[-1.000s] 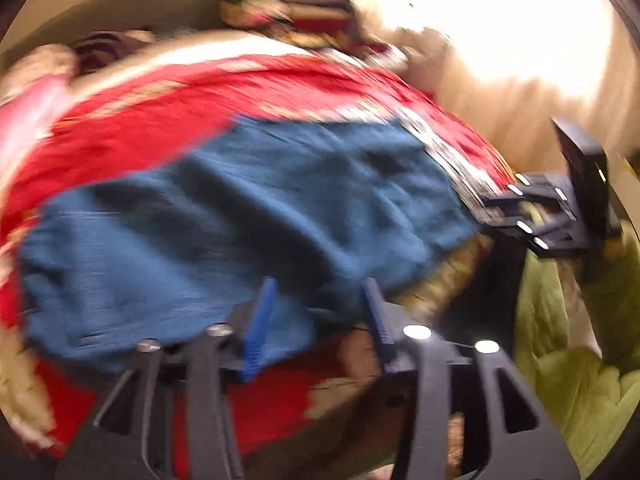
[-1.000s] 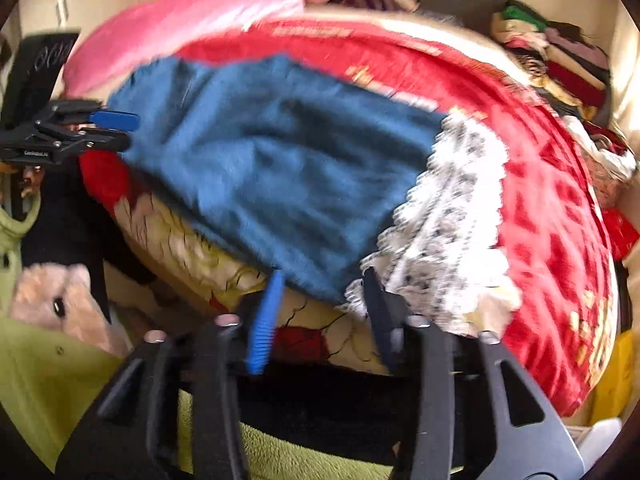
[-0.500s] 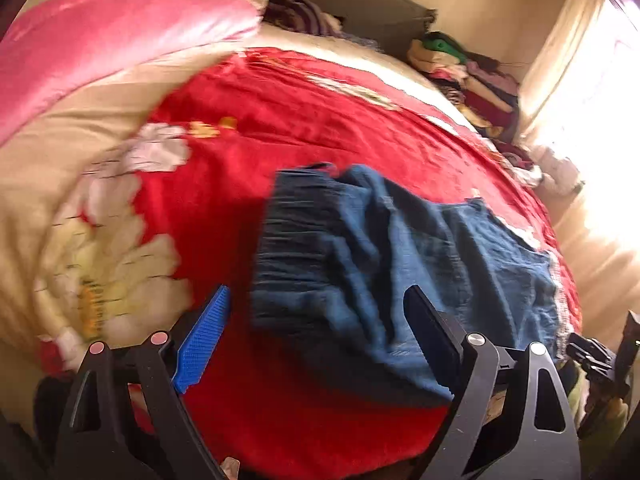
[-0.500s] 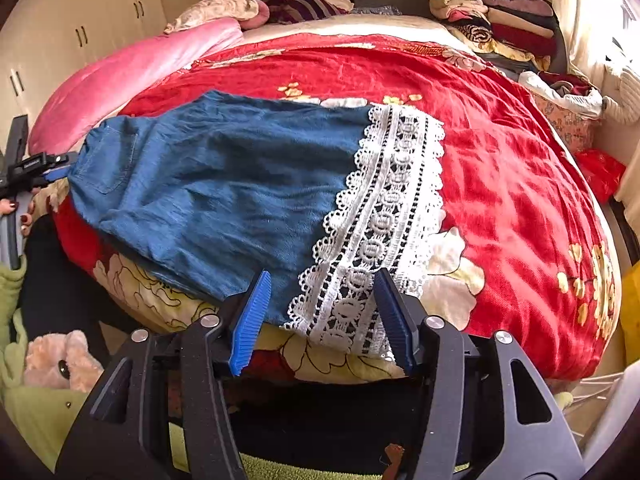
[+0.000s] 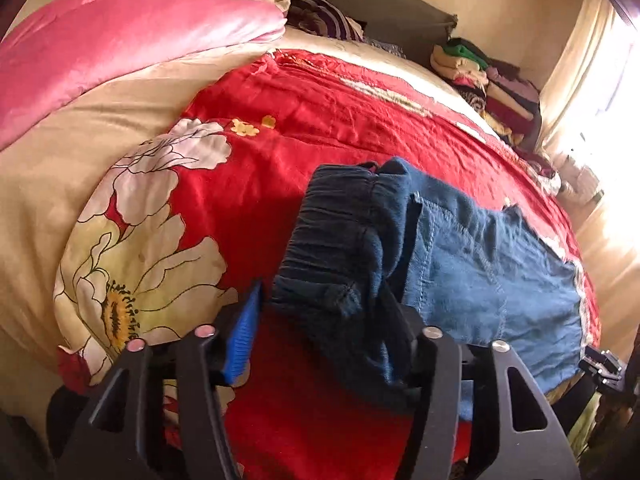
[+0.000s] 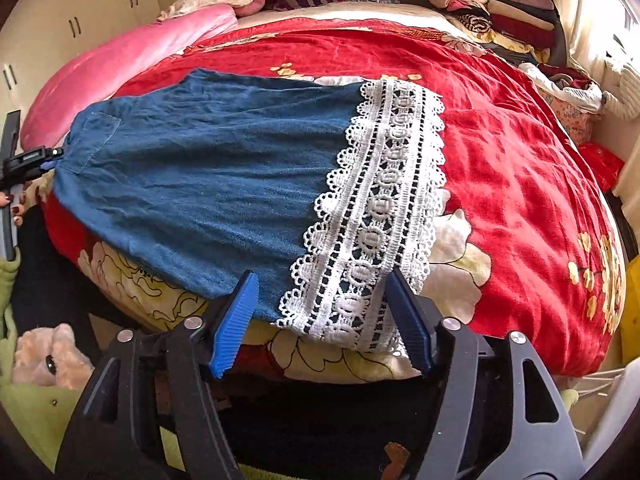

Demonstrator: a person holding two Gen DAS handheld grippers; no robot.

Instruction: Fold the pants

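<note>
right fingers (image 6: 320,316) wider than before, astride pants' (image 6: 208,176) lace hem

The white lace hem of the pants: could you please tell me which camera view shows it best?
The right wrist view: the white lace hem lies fully visible and sharp, its near end between the open right tongs. The left wrist view shows only a thin sliver of it at the far end of the blue pants.

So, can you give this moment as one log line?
blue denim pants: spread on red floral bedspread | left gripper: just closing, waistband between | right gripper: just opening, lace hem between
</note>
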